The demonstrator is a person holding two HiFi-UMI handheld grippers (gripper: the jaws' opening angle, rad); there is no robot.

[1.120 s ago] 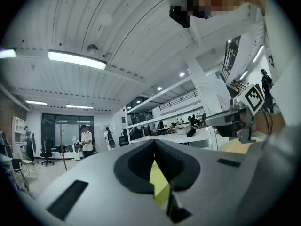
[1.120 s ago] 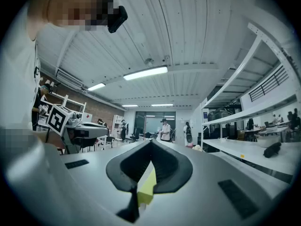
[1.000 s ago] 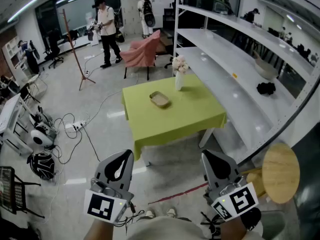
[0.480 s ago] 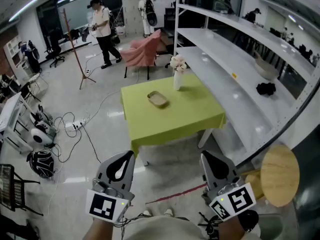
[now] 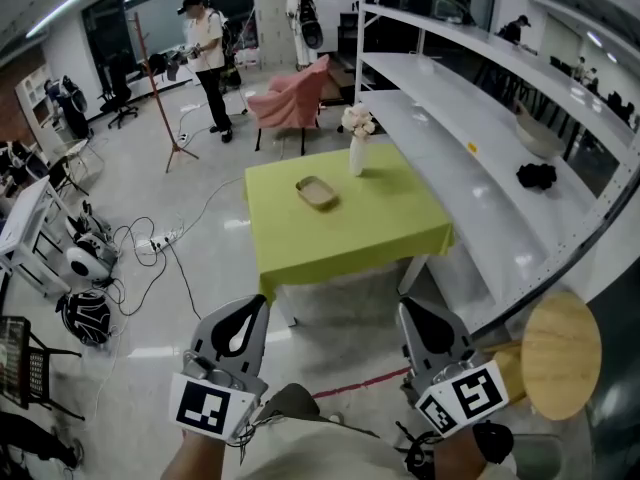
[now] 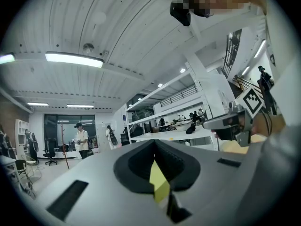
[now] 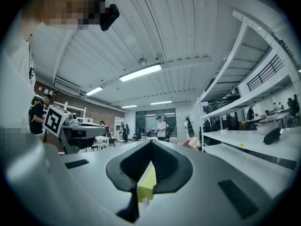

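Two handheld grippers low at the near edge, well apart: left gripper [image 5: 254, 304] and right gripper [image 5: 408, 309], each with jaws pressed together, nothing between them. Open bare floor ahead, then green table [image 5: 375, 230] farther off, with small tray [image 5: 317, 192] and flower vase [image 5: 356, 150] on its far half. Long white shelf [image 5: 455, 143] along the right. Round wooden stool [image 5: 562, 353] just right of the right gripper. Cables [image 5: 150, 243] strewn at left. Table legs mostly hidden by the cloth; tray contents too small to make out.
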